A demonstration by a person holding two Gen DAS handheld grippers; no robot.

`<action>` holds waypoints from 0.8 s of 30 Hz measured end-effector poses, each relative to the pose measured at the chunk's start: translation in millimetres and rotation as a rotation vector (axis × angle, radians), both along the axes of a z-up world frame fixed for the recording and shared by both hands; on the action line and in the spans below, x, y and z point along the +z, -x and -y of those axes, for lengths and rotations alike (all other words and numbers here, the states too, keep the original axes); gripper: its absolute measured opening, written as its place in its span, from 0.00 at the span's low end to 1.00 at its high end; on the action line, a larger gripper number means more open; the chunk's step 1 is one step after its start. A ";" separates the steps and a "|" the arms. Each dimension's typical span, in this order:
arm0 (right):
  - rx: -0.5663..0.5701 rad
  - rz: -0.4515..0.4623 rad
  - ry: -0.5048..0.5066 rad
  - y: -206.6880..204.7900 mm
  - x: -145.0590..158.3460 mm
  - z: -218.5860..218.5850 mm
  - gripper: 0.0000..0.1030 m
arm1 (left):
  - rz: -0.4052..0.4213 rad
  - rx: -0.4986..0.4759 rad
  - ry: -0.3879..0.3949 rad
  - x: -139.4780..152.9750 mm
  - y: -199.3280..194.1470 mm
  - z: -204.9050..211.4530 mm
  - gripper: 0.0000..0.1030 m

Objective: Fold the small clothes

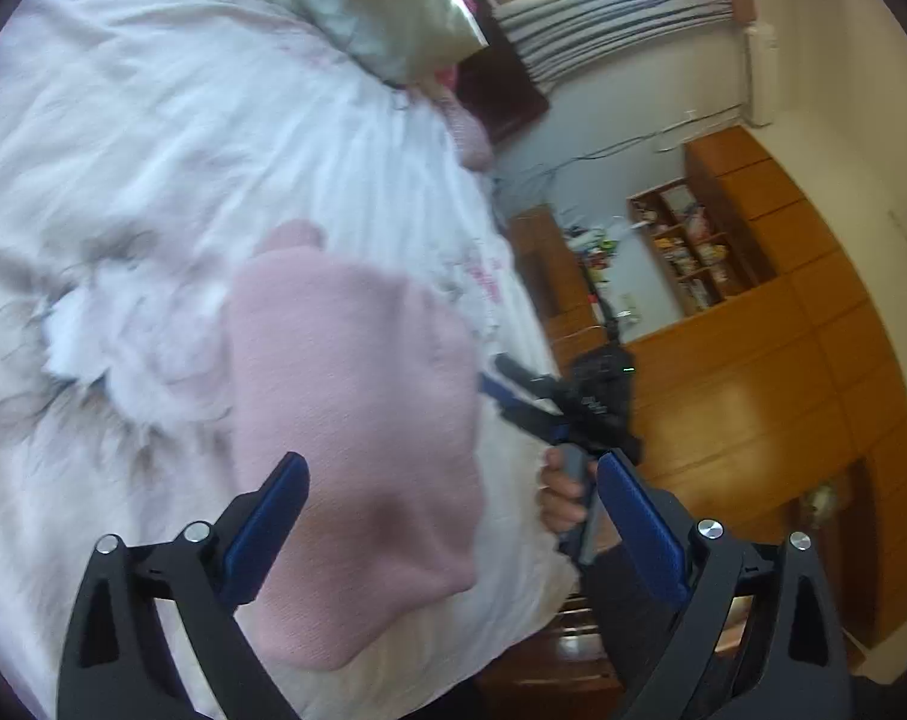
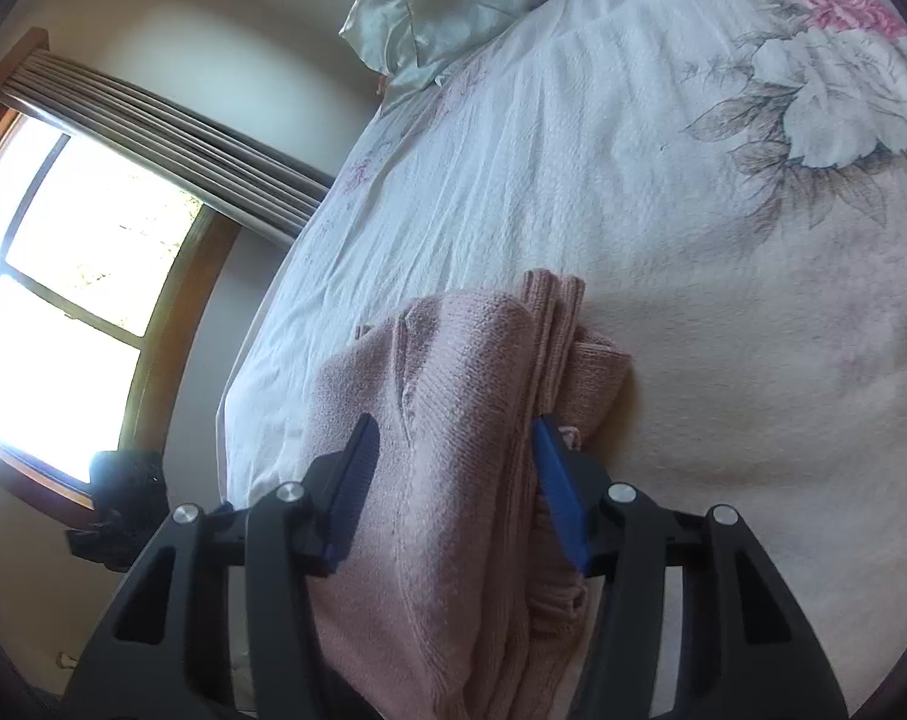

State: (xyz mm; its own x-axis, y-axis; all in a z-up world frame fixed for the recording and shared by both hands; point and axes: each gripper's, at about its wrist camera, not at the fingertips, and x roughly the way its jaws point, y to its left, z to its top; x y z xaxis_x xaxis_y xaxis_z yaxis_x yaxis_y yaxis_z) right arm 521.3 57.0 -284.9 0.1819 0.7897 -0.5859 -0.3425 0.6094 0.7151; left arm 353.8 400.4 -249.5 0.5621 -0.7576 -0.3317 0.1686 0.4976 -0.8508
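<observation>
A: Pink knit garment (image 1: 357, 432) lies on the floral bedspread (image 1: 153, 138), near the bed's edge. Looks like a small sweater, already doubled over. Layers stacked at the far end in the right wrist view.

B: Left gripper (image 1: 447, 516)?

A: Jaws spread wide, nothing between the pads. It hovers over the near part of the knit; contact can't be judged, the frame is blurred.

B: Right gripper (image 2: 453, 474)?

A: Jaws part open, straddling a raised ridge of the garment (image 2: 453, 420). Blue pads sit at either side of the fold. Whether they press the cloth or only flank it, I can't tell. In the left wrist view a hand (image 1: 564, 495) holds that tool by its grip at the bed edge, beside the knit.

B: Progress?

A: My reading: well along. The piece is a compact bundle, several folded edges visible, no sleeves trailing loose. What is left seems to be a last fold or squaring up, then flattening the hump.

B: Other clothes waiting?

A: None in view. Only a pale satin pillow (image 2: 441, 18) at the head of the bed, well apart from the garment.
</observation>
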 end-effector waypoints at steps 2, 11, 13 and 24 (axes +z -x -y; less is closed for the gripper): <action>-0.016 0.036 0.047 -0.4 -1.3 -11.5 0.18 | 0.044 -0.037 0.060 11.7 -19.2 9.3 0.96; -0.096 -0.043 0.045 -17.4 -38.6 4.3 0.25 | -0.082 -0.147 0.129 -56.6 -60.1 33.3 0.92; -0.092 -0.002 0.042 -8.9 -20.8 7.2 0.30 | -0.092 -0.140 0.125 -45.3 -59.9 30.2 0.93; 0.042 -0.021 0.057 -3.0 -33.2 -20.7 0.00 | -0.145 -0.180 0.021 -73.8 -137.5 35.5 0.64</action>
State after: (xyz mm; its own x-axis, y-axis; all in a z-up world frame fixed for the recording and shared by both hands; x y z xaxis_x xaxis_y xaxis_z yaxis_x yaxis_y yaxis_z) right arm 524.2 77.7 -318.1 0.1363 0.7616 -0.6335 -0.3535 0.6348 0.6871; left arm 491.3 364.9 -323.3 0.3645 -0.8490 -0.3825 0.1286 0.4527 -0.8823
